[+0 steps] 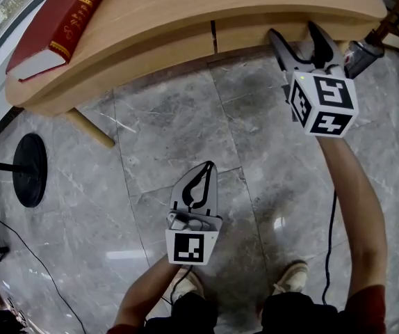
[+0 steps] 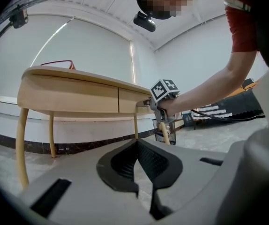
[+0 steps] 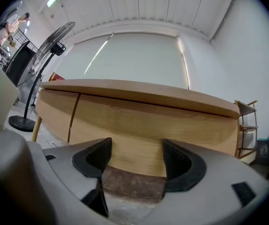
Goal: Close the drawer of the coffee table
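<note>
The light wood coffee table [image 1: 151, 26] runs across the top of the head view. Its drawer front [image 1: 290, 37] lies to the right of a vertical seam [image 1: 213, 37] and looks about level with the panel beside it. My right gripper [image 1: 295, 37] is open, with both fingertips right at the drawer front and nothing between them. In the right gripper view the drawer front [image 3: 144, 121] fills the gap between the jaws of the right gripper [image 3: 136, 146]. My left gripper [image 1: 208, 167] is shut and empty, low over the floor and away from the table. In its own view the left gripper [image 2: 137, 142] points at the table [image 2: 73, 95].
A red book [image 1: 60, 19] lies on the tabletop at the left. A slanted table leg [image 1: 92, 127] reaches the grey marble floor. A black round fan base [image 1: 29, 169] stands at the left, with cables near it. The person's shoes [image 1: 293, 277] are at the bottom.
</note>
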Action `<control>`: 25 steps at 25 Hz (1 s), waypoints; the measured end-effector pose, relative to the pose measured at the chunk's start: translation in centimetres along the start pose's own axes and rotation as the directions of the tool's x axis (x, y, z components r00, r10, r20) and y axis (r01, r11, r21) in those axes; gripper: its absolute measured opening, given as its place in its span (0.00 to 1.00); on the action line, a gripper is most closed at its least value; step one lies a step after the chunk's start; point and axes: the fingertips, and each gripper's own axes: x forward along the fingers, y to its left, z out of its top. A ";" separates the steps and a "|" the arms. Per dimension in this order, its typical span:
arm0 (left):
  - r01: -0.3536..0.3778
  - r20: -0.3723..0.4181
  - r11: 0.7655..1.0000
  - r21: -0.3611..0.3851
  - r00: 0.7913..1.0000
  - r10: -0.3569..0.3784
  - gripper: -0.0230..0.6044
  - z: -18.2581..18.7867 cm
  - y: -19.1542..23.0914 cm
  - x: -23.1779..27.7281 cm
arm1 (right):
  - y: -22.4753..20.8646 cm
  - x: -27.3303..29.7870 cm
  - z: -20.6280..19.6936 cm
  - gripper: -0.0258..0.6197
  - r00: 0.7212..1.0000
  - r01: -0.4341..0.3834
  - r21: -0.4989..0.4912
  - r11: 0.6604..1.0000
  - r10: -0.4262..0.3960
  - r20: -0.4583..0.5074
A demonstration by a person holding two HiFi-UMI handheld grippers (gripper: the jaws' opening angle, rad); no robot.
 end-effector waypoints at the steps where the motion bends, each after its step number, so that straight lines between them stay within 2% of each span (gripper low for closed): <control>1: 0.001 0.001 1.000 0.001 1.000 -0.001 0.05 0.0 0.0 0.0 | 0.0 0.0 0.0 0.53 1.000 0.000 0.000 1.000 0.000 0.002; 18: 0.010 -0.002 1.000 0.010 1.000 -0.010 0.05 0.2 -0.9 0.1 | -0.2 -0.2 0.0 0.53 1.000 -0.003 0.001 1.000 0.003 0.023; 22: 0.011 -0.005 1.000 0.022 1.000 -0.011 0.05 0.2 -1.0 0.0 | -0.4 -0.9 -1.0 0.53 1.000 -0.005 0.061 0.998 0.004 0.015; 25: 0.016 -0.010 0.999 0.028 1.000 -0.015 0.05 0.1 -1.2 -0.1 | -0.1 -2.1 -2.5 0.53 1.000 -0.021 0.059 0.998 0.021 -0.006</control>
